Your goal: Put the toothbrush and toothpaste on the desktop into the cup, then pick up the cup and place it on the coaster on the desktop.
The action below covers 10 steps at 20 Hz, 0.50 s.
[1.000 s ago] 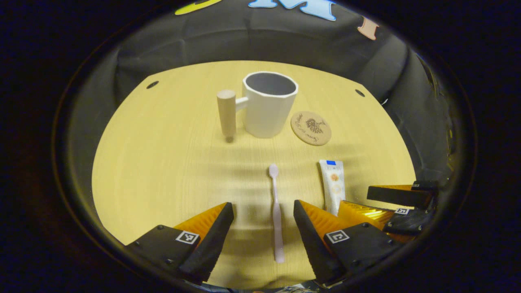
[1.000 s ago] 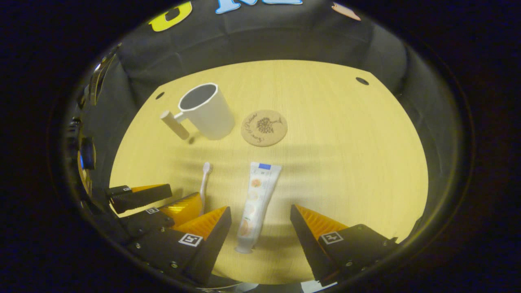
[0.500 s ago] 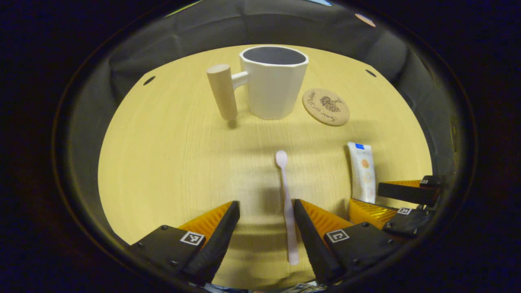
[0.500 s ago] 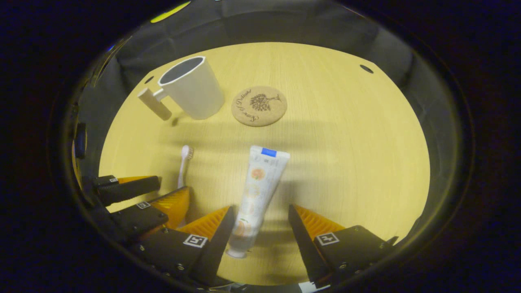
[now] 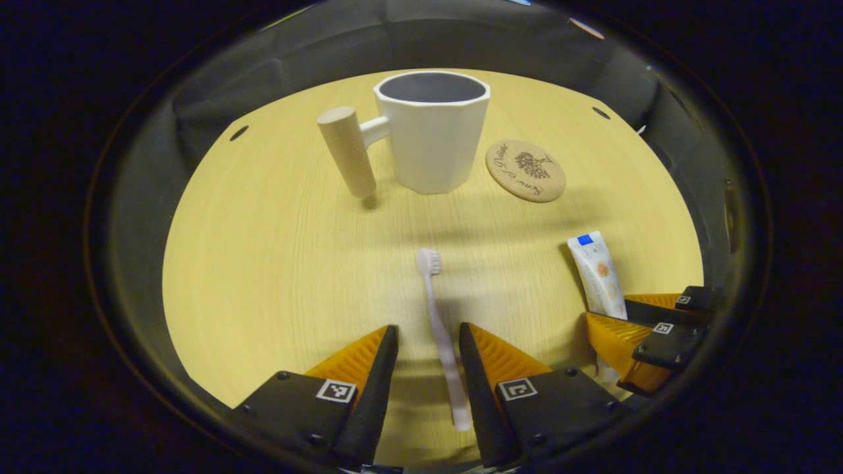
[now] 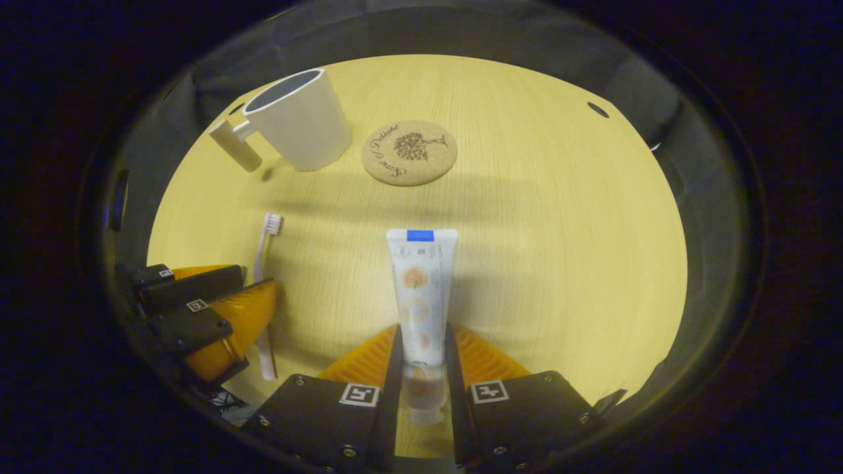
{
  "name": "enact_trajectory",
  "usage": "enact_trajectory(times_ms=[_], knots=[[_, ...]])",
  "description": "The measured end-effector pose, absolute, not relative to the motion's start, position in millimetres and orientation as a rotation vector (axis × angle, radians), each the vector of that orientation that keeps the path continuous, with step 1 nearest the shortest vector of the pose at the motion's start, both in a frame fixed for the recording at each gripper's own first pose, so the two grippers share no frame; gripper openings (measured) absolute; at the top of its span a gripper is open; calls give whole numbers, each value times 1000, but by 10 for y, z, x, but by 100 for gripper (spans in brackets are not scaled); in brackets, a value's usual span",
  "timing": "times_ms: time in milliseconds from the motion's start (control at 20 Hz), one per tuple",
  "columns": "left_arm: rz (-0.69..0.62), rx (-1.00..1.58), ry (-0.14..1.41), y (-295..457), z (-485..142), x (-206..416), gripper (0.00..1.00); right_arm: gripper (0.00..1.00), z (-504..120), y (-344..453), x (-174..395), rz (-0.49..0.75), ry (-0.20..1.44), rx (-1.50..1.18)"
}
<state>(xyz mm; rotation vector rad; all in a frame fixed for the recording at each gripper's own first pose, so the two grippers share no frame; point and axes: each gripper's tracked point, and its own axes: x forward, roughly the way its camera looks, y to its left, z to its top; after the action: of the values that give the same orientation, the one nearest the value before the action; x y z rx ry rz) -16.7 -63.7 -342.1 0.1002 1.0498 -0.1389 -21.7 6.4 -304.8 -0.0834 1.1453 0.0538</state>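
The toothpaste (image 6: 421, 289) lies flat on the desk (image 6: 560, 250), on the near side of the cup (image 6: 299, 122), its long axis running straight away from me: cap end down between my right claw's (image 6: 421, 368) fingers, crimped end pointing up toward the coaster (image 6: 408, 153). Both fingers of that claw press the tube's lower part, so I judge it pinched and ready to lift.

The toothbrush (image 5: 440, 329) lies a little nearer the cup's side of the desk, also lengthwise, bristles toward the cup (image 5: 431, 131), handle end toward me. My left claw (image 5: 428, 362) straddles its handle with the fingers drawn in close. The handle seems to rest against one finger, but a gap shows on the other side, so it is not yet clamped.

The cup stands upright, mouth open, handle (image 5: 347, 160) sticking out away from the coaster (image 5: 525, 170), which sits just beside it. From both claws the cup lies ahead; the left claw is the nearer one.
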Motion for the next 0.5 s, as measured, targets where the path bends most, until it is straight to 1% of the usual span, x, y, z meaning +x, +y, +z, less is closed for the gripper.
enact_trajectory(times_ms=[50,100,150,200,350,400,450,500], knots=[[-138,101,1055,-640,-3422,-157,69,36,-3040,37,-197,38,1143,-71],[-135,97,1065,-643,-3425,-156,68,24,-3054,44,-212,32,1169,-51],[-131,91,1072,-644,-3418,-152,58,23,-3029,40,-202,33,1171,-38],[-130,91,1082,-648,-3406,-160,58,24,-3027,42,-226,34,1182,-27],[-116,79,1083,-659,-3415,-133,29,24,-3029,39,-222,37,1190,-19],[-115,85,1088,-665,-3403,-143,22,24,-3028,39,-218,39,1188,-19],[-114,90,1089,-667,-3393,-143,32,24,-3017,38,-217,39,1186,-19],[-112,84,1090,-673,-3412,-133,31,24,-3023,40,-221,41,1187,-18]])
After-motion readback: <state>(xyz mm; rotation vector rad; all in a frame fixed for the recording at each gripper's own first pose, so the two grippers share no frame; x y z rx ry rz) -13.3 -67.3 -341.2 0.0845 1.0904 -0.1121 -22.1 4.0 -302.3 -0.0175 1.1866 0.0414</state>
